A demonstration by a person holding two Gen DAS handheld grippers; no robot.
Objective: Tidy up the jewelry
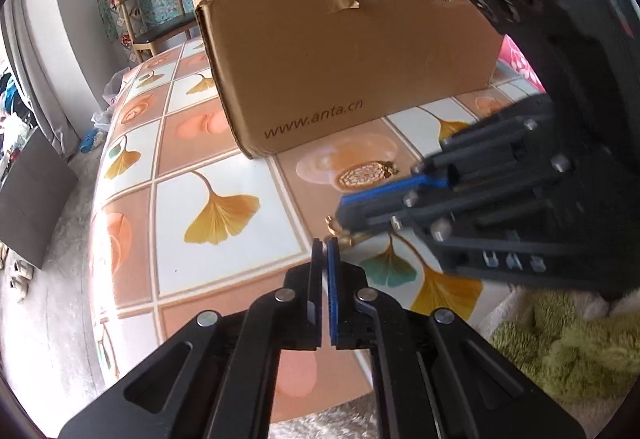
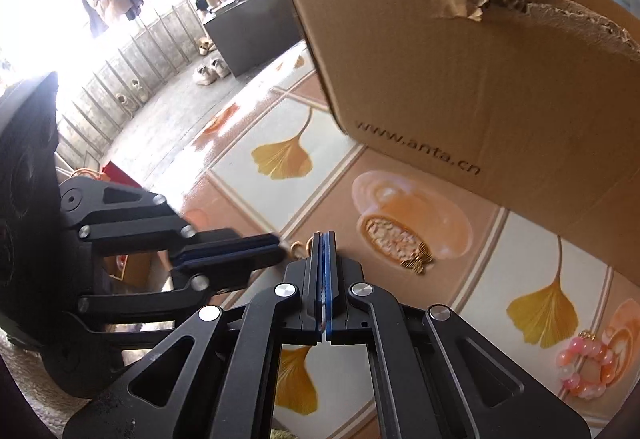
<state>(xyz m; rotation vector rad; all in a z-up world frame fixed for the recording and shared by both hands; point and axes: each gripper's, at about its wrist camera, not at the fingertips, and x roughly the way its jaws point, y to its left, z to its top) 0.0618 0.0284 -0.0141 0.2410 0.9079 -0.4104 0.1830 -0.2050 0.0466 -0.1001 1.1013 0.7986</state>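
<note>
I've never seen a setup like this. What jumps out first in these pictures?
A big torn cardboard box stands at the back of a table covered in a leaf-patterned cloth. In front of it, two black grippers, the left gripper and the right gripper, meet tip to tip, both shut, around a small gold piece of jewelry. A gold butterfly charm lies nearer the box, and a pink bead bracelet lies off to the right.

The tablecloth (image 1: 224,175) bore orange and white squares with yellow and teal ginkgo leaves. The box (image 1: 344,71) was brown, the brooch (image 2: 418,259) gold, the bracelet (image 2: 584,371) pink-beaded, the towel (image 1: 560,351) green.
</note>
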